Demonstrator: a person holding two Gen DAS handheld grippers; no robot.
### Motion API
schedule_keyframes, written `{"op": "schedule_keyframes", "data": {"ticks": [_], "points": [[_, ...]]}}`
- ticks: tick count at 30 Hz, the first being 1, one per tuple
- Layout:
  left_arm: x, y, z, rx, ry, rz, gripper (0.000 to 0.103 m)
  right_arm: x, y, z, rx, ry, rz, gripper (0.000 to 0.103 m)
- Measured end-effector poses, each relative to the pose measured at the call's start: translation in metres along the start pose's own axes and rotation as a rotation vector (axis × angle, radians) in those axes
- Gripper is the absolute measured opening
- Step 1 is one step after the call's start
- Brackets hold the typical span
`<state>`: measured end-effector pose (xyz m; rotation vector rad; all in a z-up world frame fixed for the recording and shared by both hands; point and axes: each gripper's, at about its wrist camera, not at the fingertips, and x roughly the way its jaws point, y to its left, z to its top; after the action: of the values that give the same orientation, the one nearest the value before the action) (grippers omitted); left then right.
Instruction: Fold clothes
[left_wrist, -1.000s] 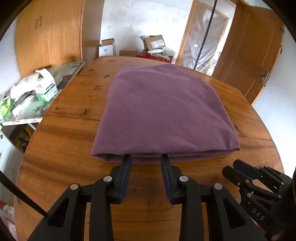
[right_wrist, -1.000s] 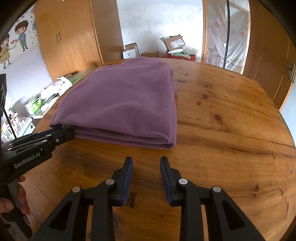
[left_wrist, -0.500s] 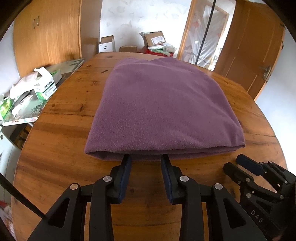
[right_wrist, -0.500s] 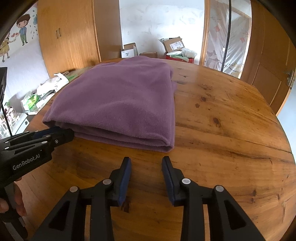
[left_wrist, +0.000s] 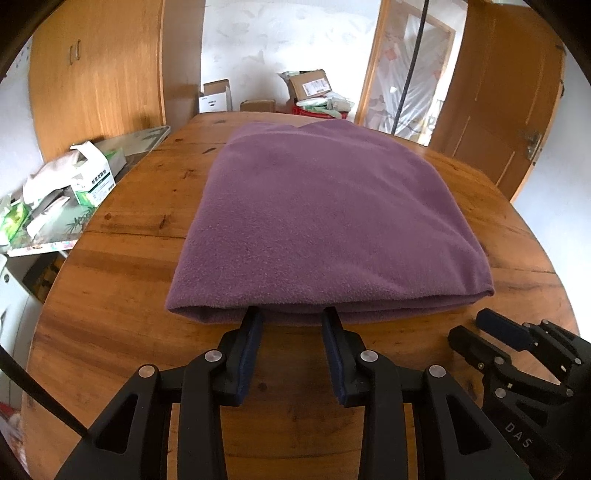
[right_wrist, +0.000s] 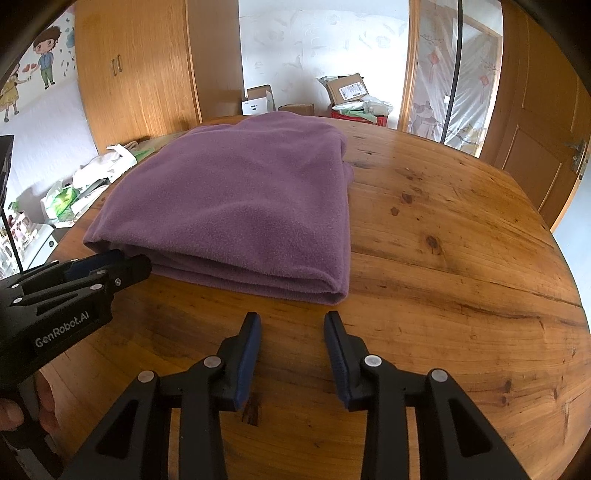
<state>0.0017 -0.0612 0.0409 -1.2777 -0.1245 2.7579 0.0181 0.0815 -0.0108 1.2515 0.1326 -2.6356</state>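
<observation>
A purple fleece garment (left_wrist: 325, 221) lies folded in several layers on the round wooden table (left_wrist: 122, 295). It also shows in the right wrist view (right_wrist: 240, 206). My left gripper (left_wrist: 291, 314) is open, its fingertips at the garment's near folded edge, holding nothing. It appears at the left of the right wrist view (right_wrist: 122, 264), touching the garment's near left corner. My right gripper (right_wrist: 291, 317) is open and empty above bare table, just short of the garment's near right corner. It shows at the lower right of the left wrist view (left_wrist: 480, 328).
A side shelf with boxes and bags (left_wrist: 74, 184) stands left of the table. Cardboard boxes (left_wrist: 310, 85) sit on the floor beyond the far edge. A wooden door (left_wrist: 517, 92) is at the right. Bare table lies right of the garment (right_wrist: 461, 240).
Both grippers have crept slightly forward toward the garment's near edge. The jaws stay open and the garment has not moved.
</observation>
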Motion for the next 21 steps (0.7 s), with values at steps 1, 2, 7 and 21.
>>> {"op": "schedule_keyframes", "data": {"ticks": [1,2,7,21], "points": [[0.000,-0.001,0.000,0.007,0.001,0.009,0.035,0.000,0.000,0.000,0.000,0.000,0.000,0.036],[0.001,-0.003,0.000,0.014,0.002,0.017,0.035,0.000,0.000,0.000,0.000,0.000,0.000,0.036],[0.002,-0.008,-0.001,0.036,0.006,0.046,0.035,0.000,0.000,0.000,-0.002,0.000,0.000,0.036],[0.003,-0.016,-0.002,0.012,0.006,0.113,0.036,0.001,0.000,0.002,0.006,0.000,0.001,0.036]]}}
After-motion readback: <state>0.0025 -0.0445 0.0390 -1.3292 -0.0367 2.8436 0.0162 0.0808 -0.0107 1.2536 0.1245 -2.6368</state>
